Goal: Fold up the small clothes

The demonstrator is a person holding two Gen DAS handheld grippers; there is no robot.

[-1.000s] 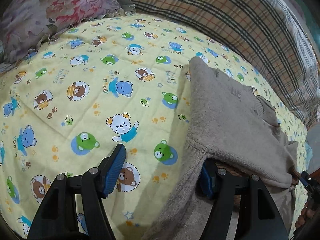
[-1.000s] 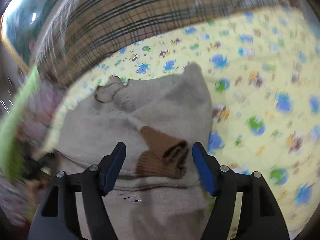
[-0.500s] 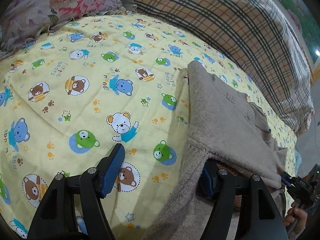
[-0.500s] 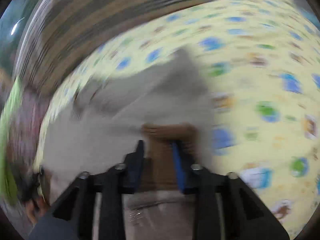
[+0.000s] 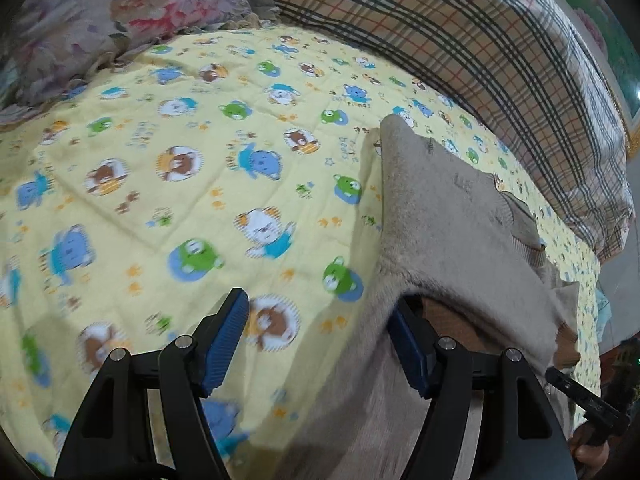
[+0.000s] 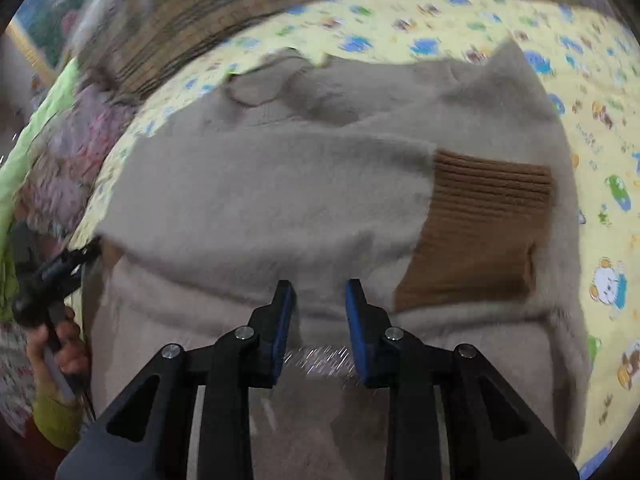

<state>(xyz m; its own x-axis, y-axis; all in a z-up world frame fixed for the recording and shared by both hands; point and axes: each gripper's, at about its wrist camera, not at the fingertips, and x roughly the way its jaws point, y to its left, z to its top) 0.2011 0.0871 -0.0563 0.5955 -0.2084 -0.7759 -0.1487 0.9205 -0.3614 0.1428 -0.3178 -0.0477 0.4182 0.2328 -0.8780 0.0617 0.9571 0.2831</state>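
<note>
A small beige fuzzy sweater with brown ribbed cuffs lies on a yellow bear-print blanket. One sleeve is folded across the body, its brown cuff lying flat to the right. My right gripper is partly open and empty, just above the sweater's lower body. My left gripper is open at the sweater's left edge; its right finger is tucked under a fold of sweater, its left finger over the blanket.
A plaid pillow and a floral pillow lie along the far side of the bed. A green cloth lies at the left in the right wrist view. The other gripper shows at the edge of each view.
My right gripper shut on the brown cuff, carried the sleeve across the body, then let it go and opened partway. My left gripper has stayed open at the sweater's edge.
</note>
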